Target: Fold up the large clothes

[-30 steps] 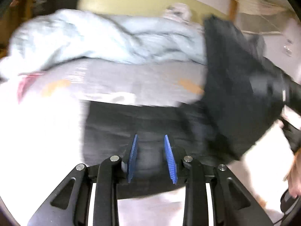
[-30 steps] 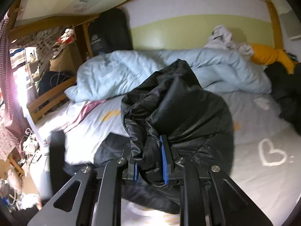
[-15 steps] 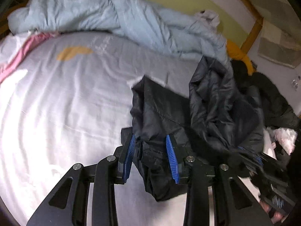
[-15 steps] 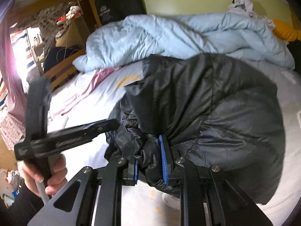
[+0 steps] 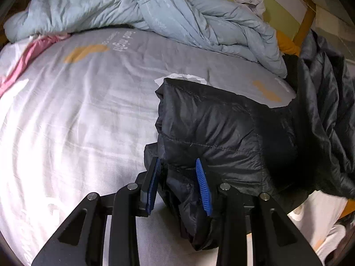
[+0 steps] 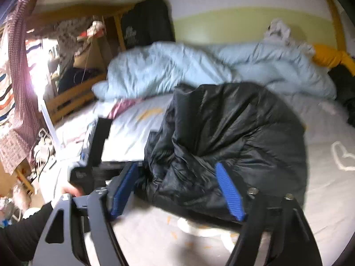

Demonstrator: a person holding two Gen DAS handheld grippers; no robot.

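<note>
Left tool [image 5: 178, 182] angled down, pinching black jacket [image 5: 221, 128], right tool [image 6: 177, 190] opening around it.

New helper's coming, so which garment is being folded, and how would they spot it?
On the grey bedsheet, in front of the rumpled pale blue duvet, lies a black quilted puffer jacket. It is the only shiny, stitched black bundle there, pinched in the left tongs.

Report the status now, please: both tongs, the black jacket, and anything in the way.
Left tongs clamped on black jacket edge. Right tongs opening, jacket bulk between pads. Jacket bunched on bed sheet. Blue duvet behind, clear of it.
</note>
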